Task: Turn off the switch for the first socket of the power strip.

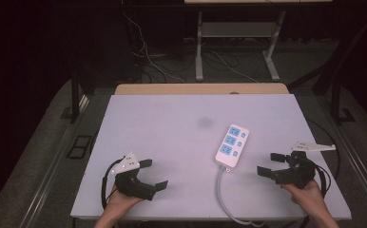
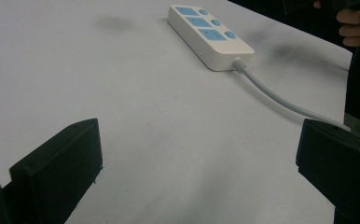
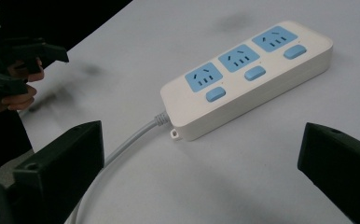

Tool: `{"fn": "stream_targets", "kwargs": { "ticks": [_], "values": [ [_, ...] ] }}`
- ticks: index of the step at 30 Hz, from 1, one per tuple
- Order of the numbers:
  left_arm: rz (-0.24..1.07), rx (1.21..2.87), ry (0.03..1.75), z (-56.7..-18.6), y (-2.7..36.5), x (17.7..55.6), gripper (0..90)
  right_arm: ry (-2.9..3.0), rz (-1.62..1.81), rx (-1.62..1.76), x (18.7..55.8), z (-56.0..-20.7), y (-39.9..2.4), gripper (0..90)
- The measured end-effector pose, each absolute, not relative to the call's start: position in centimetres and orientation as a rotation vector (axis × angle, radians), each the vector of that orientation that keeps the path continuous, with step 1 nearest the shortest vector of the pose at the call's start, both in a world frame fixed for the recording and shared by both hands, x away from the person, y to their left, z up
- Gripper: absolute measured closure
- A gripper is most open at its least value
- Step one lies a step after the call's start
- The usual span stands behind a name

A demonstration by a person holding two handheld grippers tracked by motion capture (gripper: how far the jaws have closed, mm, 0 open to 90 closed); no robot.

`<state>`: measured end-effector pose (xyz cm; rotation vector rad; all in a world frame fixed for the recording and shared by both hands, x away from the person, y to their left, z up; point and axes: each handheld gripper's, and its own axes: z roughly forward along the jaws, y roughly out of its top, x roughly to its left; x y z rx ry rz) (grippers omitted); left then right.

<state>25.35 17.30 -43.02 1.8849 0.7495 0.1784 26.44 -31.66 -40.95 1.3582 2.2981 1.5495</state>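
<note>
My left gripper (image 1: 153, 175) sits at table's (image 1: 172, 123) 7 o'clock, jaws wide apart, nothing btwn; right gripper (image 1: 272, 164) at 4 o'clock, jaws also spread, empty; white power strip (image 1: 232, 145) w/ blue sockets lies flat just right of centre, near right gripper; its grey cord (image 1: 222, 194) runs to 6 o'clock edge.

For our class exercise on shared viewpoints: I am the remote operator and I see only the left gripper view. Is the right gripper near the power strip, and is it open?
Observer: Yes. In the high view the right gripper sits just right of the power strip, open, holding nothing.
Operator: How many sockets does the strip have?
Observer: Three blue sockets, each with its own blue button, clear in the right gripper view.
Operator: Where does the cable go?
Observer: The grey cable runs from the strip's near end off the table's near edge.
</note>
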Motion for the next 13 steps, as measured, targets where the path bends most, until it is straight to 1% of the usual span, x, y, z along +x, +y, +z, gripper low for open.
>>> {"fn": "stream_targets", "kwargs": {
  "ticks": [13],
  "values": [
    [0.178, 1.887, 0.748, -43.0, 17.3, 25.3, 0.0, 2.330, 1.503, 1.296, 25.2, -42.4, -30.7, 0.1]
  ]
}}
